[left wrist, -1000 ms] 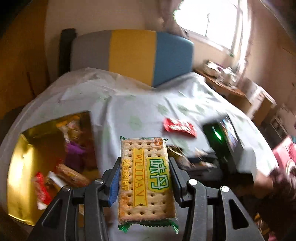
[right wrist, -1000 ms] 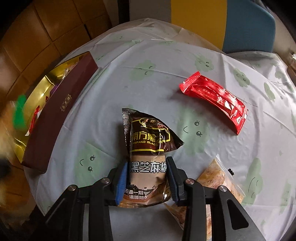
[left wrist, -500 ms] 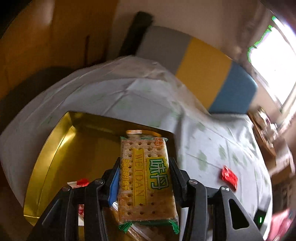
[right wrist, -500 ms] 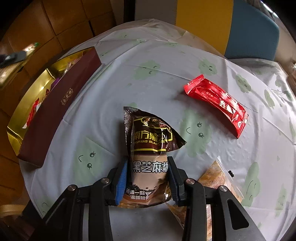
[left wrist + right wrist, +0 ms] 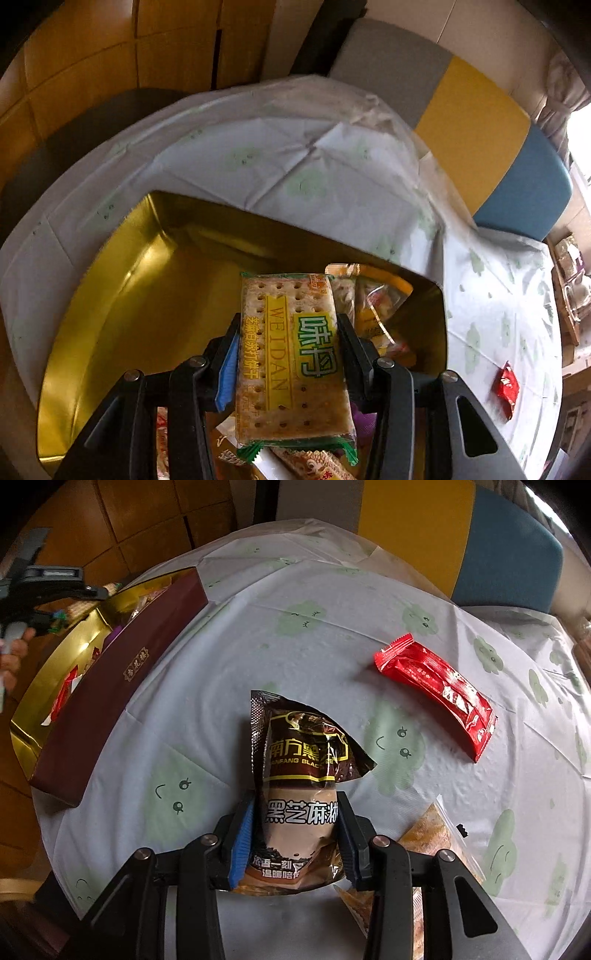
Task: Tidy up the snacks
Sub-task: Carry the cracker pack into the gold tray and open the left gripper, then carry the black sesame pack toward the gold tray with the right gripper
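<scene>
Squarely between gripper (image 5: 287, 363) pads: crackers (image 5: 291, 354).

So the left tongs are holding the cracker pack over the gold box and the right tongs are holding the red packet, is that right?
Not quite. The left tongs do hold the cracker pack over the gold box, but the right tongs grip the brown sesame drink pouch. The right wrist view shows the red packet lying loose on the tablecloth.
</scene>
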